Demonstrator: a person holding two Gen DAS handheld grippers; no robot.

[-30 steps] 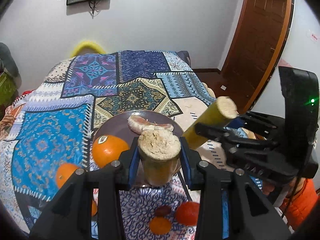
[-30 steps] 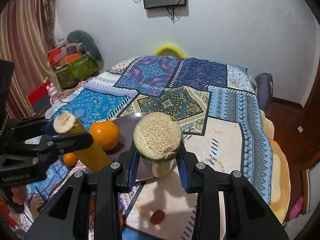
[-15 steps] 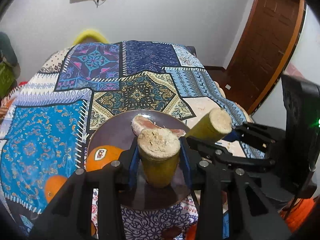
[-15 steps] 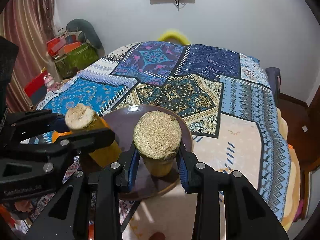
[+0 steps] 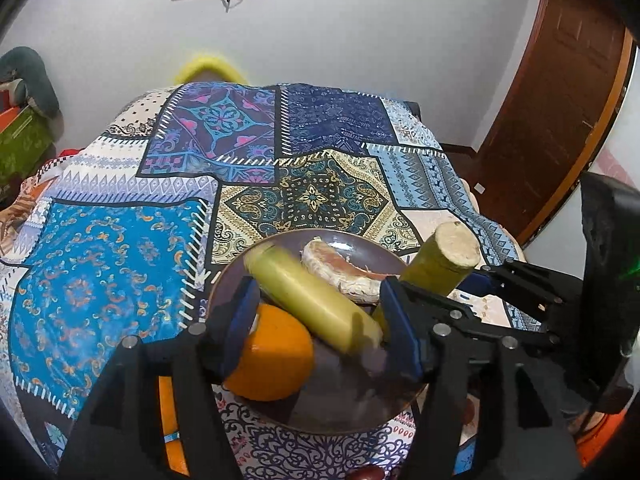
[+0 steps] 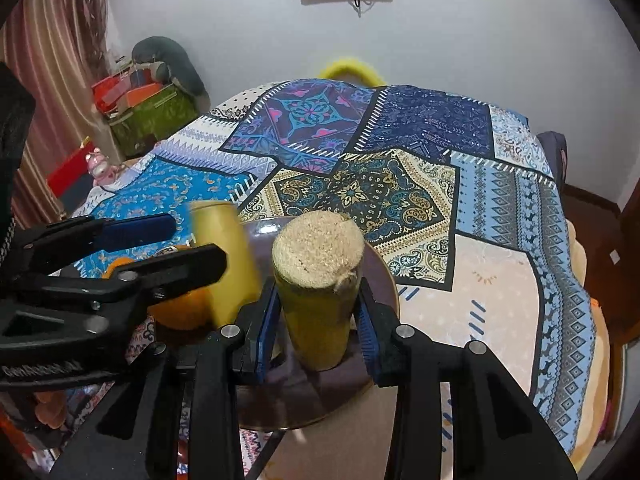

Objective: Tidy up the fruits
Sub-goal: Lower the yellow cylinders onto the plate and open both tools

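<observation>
While the left gripper (image 5: 316, 320) stands apart, its jaws having just been opening, one cane piece (image 5: 312, 300) lies blurred between them, tipped across the plate (image 5: 352, 408).
Right gripper (image 6: 316, 316) is clamped on a second cane piece (image 6: 318, 280), upright over the near part of the plate. Judged: both cane pieces are stiff, fairly heavy and smooth-skinned, likely to roll; best gripped mid-length across the round body. Count on the plate: two cane pieces, one orange (image 5: 272, 356) at near left, one pale pinkish slice (image 5: 340, 272) at the far side. Further fruit lies on the cloth (image 5: 120, 240) nearer the camera; number cannot be told.
</observation>
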